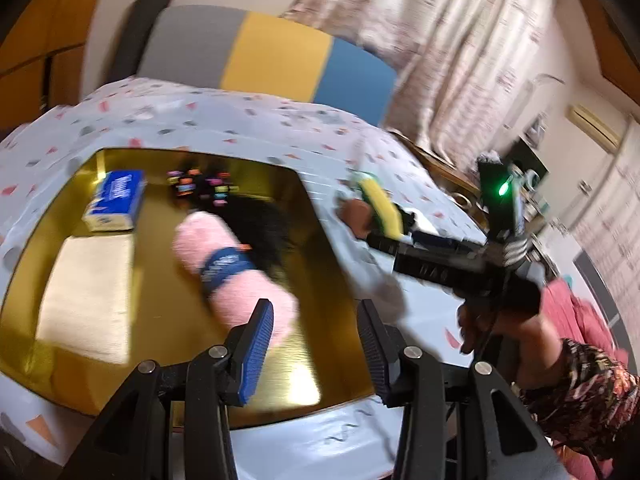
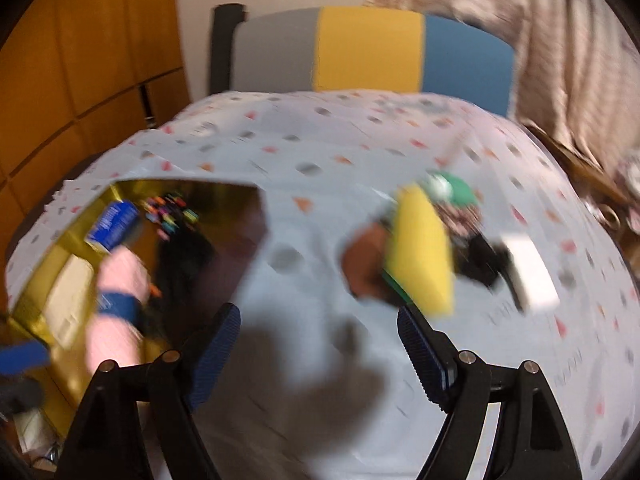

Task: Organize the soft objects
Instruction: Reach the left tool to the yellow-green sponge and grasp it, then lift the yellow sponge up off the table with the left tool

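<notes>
Left wrist view: a patterned bed sheet [image 1: 240, 120] carries a gold tray [image 1: 168, 280] holding a pink towel roll [image 1: 224, 264] at centre. The left tool [image 1: 316, 344] hovers released above it.

Right wrist view: a yellow sponge [image 2: 420, 248] lies on the sheet, centre right. The right tool [image 2: 320, 344] is released and empty.
</notes>
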`<state>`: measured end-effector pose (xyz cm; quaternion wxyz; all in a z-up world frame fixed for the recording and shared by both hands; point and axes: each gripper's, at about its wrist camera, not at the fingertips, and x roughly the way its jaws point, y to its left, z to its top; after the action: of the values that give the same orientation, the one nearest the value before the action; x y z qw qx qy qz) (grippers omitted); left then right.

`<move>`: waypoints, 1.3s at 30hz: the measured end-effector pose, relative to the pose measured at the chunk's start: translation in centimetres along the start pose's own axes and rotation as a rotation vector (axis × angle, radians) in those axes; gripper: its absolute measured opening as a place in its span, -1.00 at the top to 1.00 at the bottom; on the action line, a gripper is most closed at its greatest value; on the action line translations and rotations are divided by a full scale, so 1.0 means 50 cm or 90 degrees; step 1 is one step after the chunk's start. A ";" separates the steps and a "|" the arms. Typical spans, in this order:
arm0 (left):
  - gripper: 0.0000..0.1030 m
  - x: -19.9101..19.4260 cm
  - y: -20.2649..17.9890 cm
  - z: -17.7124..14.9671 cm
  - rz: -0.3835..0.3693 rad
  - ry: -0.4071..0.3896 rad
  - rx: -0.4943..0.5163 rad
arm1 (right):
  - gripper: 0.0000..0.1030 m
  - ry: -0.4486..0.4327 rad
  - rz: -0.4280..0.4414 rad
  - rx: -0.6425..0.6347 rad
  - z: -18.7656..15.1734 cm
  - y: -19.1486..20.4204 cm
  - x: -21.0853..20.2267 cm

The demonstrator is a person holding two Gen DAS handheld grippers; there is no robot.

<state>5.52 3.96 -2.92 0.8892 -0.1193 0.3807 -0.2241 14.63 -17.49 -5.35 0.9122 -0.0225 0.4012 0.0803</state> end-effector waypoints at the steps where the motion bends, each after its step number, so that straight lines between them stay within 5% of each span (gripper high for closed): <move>1: 0.15 0.004 -0.012 0.000 -0.006 0.005 0.007 | -0.58 0.001 -0.011 0.009 -0.019 -0.020 -0.002; 7: -0.04 0.026 -0.073 0.017 -0.032 0.010 0.013 | -0.58 -0.037 -0.103 0.063 -0.100 -0.146 -0.031; 13: -0.20 0.089 -0.160 0.068 -0.010 0.041 0.035 | -0.59 -0.076 -0.166 0.107 -0.109 -0.236 -0.034; 22: -0.20 0.239 -0.271 0.158 -0.011 0.083 0.066 | -0.58 -0.091 -0.154 0.192 -0.125 -0.288 -0.025; 29: -0.20 0.398 -0.245 0.182 0.040 0.178 0.000 | -0.59 -0.096 -0.155 0.199 -0.134 -0.288 -0.020; 33: -0.19 0.451 -0.223 0.191 0.057 0.190 -0.026 | -0.59 -0.102 -0.153 0.195 -0.138 -0.285 -0.019; 39: -0.20 0.494 -0.224 0.243 0.094 0.163 0.025 | -0.59 -0.103 -0.152 0.191 -0.138 -0.282 -0.017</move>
<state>26.01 -17.40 -5.75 0.8498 -0.0442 0.4940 -0.1787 11.32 -32.24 -9.72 0.9376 0.0730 0.3287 -0.0872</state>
